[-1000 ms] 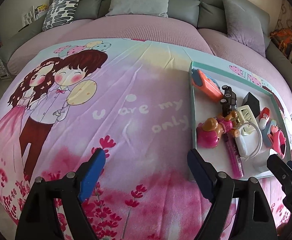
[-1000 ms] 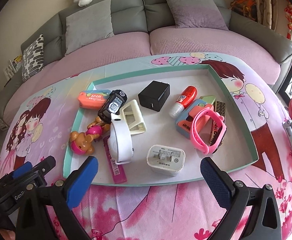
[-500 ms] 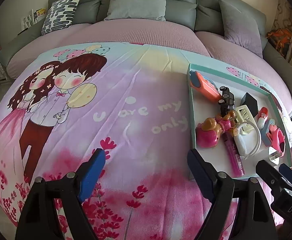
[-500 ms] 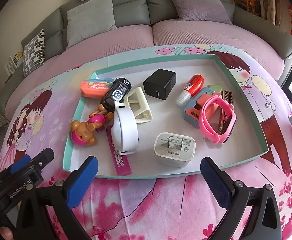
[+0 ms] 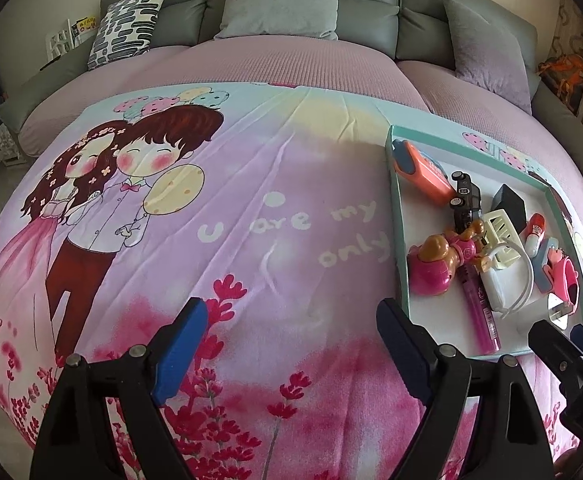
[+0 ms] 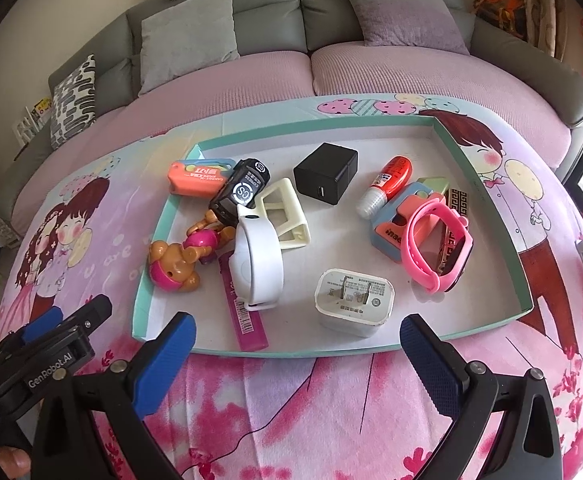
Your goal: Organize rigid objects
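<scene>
A: Tray (image 6: 487, 184) of small rigid items sits on the printed blanket (image 5: 251, 208), right ahead of the right gripper (image 6: 297, 354). Its fingers (image 6: 163, 360) stand wide apart with nothing between them.

B: And the left gripper (image 5: 287, 344)?

A: Its fingers are easing wider, also empty, over bare blanket. The tray lies off to its right, so the right hand is clearly nearer.

B: What sits closest to the right fingers?

A: The white charger (image 6: 353, 300), prongs up, just inside the near tray wall and roughly centred in the gap. Left of it the white band (image 6: 259, 256) runs lengthwise away from the gripper, lying over the pink strip (image 6: 247, 312).

B: Does the left view add anything?

A: It shows the open blanket left of the tray, probably the space for sorting. It sees the tray side-on, so the bear toy (image 5: 437, 260) and orange case (image 5: 419, 168) are clear, but the charger is mostly hidden. The right view alone shows the black cube (image 6: 325, 172), red bottle (image 6: 387, 184) and pink watch (image 6: 439, 248) plainly.
</scene>
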The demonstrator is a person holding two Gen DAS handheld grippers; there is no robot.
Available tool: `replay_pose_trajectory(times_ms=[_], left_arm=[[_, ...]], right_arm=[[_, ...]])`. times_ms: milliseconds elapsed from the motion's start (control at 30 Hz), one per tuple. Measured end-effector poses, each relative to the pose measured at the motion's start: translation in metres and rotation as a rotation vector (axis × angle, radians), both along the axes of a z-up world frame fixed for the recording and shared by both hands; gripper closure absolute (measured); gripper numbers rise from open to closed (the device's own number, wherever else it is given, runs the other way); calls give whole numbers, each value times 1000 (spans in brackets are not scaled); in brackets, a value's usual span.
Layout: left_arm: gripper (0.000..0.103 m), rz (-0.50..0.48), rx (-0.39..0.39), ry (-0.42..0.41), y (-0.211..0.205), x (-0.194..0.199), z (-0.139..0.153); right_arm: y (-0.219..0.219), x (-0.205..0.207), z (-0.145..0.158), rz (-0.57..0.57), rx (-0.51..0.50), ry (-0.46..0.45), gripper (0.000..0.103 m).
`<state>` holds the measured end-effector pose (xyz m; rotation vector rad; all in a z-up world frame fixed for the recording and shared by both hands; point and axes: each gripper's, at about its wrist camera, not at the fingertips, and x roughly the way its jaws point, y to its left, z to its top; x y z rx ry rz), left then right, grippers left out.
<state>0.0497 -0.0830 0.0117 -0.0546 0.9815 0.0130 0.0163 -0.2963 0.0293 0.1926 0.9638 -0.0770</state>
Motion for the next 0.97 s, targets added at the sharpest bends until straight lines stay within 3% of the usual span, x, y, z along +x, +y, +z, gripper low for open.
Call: replay_pose_trajectory(times_ms=[700,967], left_arm=[[16,0,59,-8,-3,-3,9],[16,-10,45,-16,-4,-5,12]], right_arm=[[-1,-3,11,1,-10,-21,0],[0,-2,8,2,-11,-15,0]])
